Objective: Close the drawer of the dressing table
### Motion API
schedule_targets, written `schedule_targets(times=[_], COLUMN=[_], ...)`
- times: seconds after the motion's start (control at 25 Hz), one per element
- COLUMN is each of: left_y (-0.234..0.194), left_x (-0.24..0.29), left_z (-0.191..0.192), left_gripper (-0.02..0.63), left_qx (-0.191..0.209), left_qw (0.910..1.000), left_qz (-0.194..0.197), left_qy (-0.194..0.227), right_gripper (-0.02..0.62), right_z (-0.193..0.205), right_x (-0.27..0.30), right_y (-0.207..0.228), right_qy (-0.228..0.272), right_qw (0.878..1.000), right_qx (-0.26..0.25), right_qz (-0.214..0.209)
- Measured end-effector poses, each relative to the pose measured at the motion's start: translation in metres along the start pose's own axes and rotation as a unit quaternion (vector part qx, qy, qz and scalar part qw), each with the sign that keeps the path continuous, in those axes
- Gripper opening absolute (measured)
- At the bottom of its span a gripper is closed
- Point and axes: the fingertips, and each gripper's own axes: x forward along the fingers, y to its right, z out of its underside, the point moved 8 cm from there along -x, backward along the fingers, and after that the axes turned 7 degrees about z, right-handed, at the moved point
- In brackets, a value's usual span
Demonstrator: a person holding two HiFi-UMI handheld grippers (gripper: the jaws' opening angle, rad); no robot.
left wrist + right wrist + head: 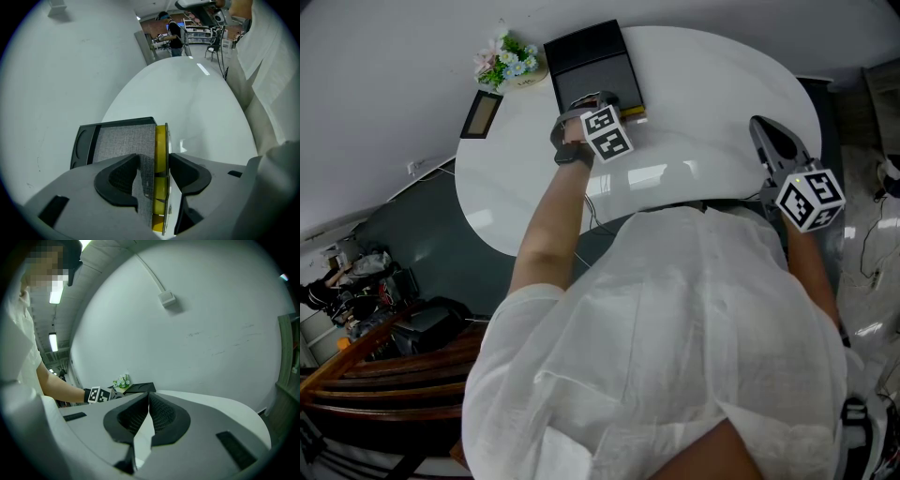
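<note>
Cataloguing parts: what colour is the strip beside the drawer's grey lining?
The strip is yellow, clearest in the left gripper view.

A small flower pot (511, 61) stands near a dark flat slab (482, 113).

The table (703, 84) stood against the wall (394, 56), and the person (675, 356) stood before its near edge. On its top, at the far side next to the wall, the drawer (591, 56) lay open. Just left of the drawer sat a pot of flowers (508, 58). Nearer the person and further left, a flat slab (481, 113) lay at the table's left edge. The left gripper (598, 101) was over the drawer's near end, its jaws astride the front board (161, 140), one inside the drawer and one outside above the table top. The right gripper (766, 129) was well apart to the right, above the table's right end.
</note>
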Motion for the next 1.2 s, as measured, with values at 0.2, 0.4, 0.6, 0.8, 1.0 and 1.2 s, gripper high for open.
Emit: schedule_targets(times=[0.2, 0.4, 0.6, 0.8, 1.0, 1.2], left_y=[-0.0042, -0.0052, -0.0061, -0.0064, -0.0080, -0.0082], left_x=[-0.0006, -0.0004, -0.0005, -0.0010, -0.0016, -0.0016], left_z=[-0.0003, 0.0005, -0.0001, 0.0011, -0.0004, -0.0010], left_gripper=[0.198, 0.190, 0.176, 0.163, 0.161, 0.163], left_qx=[-0.005, -0.007, -0.008, -0.011, -0.012, -0.013], left_qw=[1.0000, 0.9999, 0.9999, 0.9999, 0.9999, 0.9999], left_qz=[-0.006, -0.008, -0.010, -0.010, -0.009, -0.010], left_qy=[-0.003, -0.001, -0.005, -0.004, -0.003, -0.003], right_gripper=[0.011, 0.011, 0.011, 0.011, 0.011, 0.011], right_z=[0.0009, 0.0007, 0.0006, 0.0013, 0.0006, 0.0002], right_x=[0.0000, 0.0006, 0.0010, 0.0010, 0.0001, -0.0001], right_y=[0.0004, 0.0009, -0.0002, -0.0016, 0.0001, -0.0001], right_qy=[-0.001, -0.001, -0.001, 0.000, 0.000, 0.000], right_qw=[1.000, 1.000, 1.000, 1.000, 1.000, 1.000], right_qx=[0.000, 0.001, -0.001, 0.000, 0.001, 0.000], right_qz=[-0.001, 0.000, -0.002, -0.002, -0.001, -0.002])
